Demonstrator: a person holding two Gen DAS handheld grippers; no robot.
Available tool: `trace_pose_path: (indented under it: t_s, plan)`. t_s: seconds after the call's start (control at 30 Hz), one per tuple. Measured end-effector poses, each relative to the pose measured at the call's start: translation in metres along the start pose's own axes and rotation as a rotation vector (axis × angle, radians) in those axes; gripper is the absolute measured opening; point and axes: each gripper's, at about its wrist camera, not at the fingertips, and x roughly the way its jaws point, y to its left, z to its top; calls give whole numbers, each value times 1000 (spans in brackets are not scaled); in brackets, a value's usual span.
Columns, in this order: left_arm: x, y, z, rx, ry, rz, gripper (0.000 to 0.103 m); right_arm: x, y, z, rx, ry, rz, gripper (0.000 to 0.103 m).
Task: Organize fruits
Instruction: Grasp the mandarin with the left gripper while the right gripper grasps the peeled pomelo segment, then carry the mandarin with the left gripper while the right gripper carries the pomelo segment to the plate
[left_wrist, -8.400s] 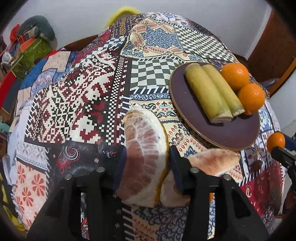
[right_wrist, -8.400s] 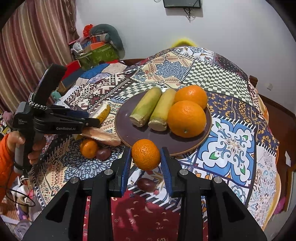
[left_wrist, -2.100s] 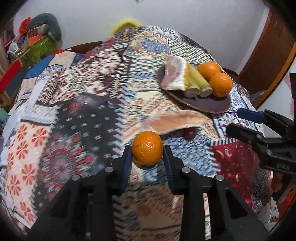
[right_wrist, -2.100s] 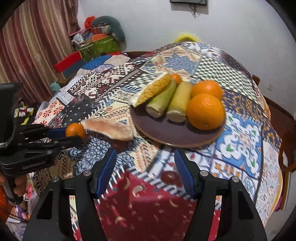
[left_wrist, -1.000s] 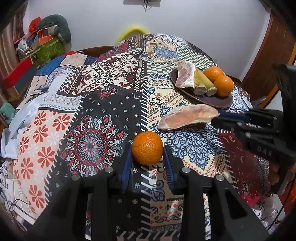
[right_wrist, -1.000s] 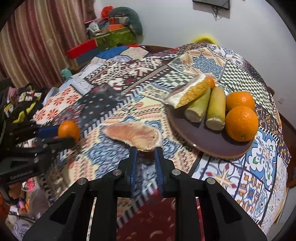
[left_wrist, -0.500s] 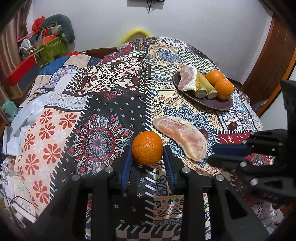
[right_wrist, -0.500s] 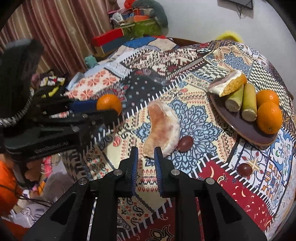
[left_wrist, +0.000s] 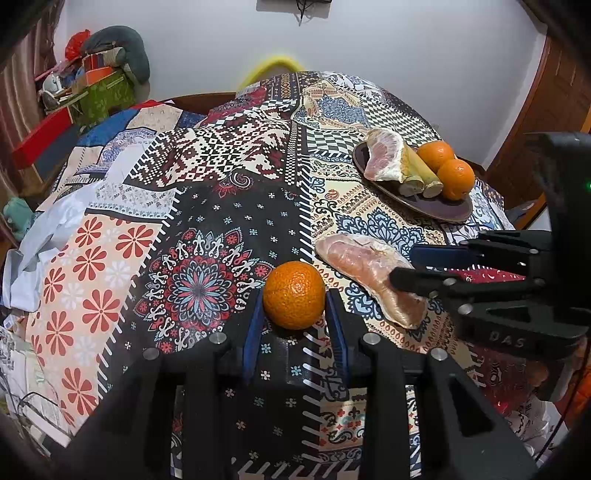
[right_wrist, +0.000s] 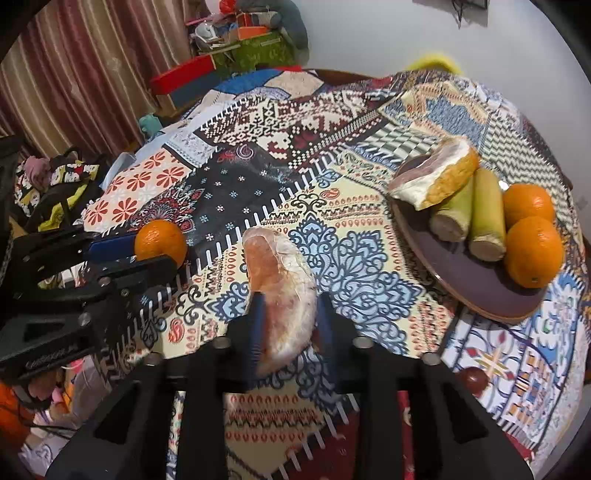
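A small orange is pinched between the blue pads of my left gripper, which is shut on it above the patterned tablecloth. A peeled pomelo segment lies on the cloth to its right. My right gripper straddles the near end of that segment; its jaws are opening, one finger on each side. In the left wrist view the right gripper reaches in from the right over the segment. A dark plate holds a pomelo wedge, two green-yellow stalks and two oranges.
A small dark round fruit lies on the cloth near the plate's front edge. Boxes and clutter are stacked beyond the table at the back left, a curtain hangs further left, and a wooden door stands at the right.
My right gripper has come down over the pomelo segment and its shut jaws have parted around it. The left gripper keeps still with the small orange.
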Motion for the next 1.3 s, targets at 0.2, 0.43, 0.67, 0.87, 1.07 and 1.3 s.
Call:
trace_pose_path:
  t_s: [0.2,0.43,0.67,0.87,1.07,1.3]
  plan:
    - [4,5,-1,-11,5,-8,34,14,9,3,-35,22,-16,43]
    - [8,5,-2,-13,10,-15,33,27,13,6,-54,31,-34,46]
    - [7,3,-2,-16,11,-14,33,25,14,6,-58,20,-42,41]
    - [-3,-2,0,-1,-3,-8,33,2,15,2,-45,-37,-36,41]
    - [-14,-15,6,21,-28,-10,34,-32,3,-1,-20,-115,-68,41]
    - [-22,-36,20,52,-58,-15,33,-73,-30,-3,45,-201,-109,41]
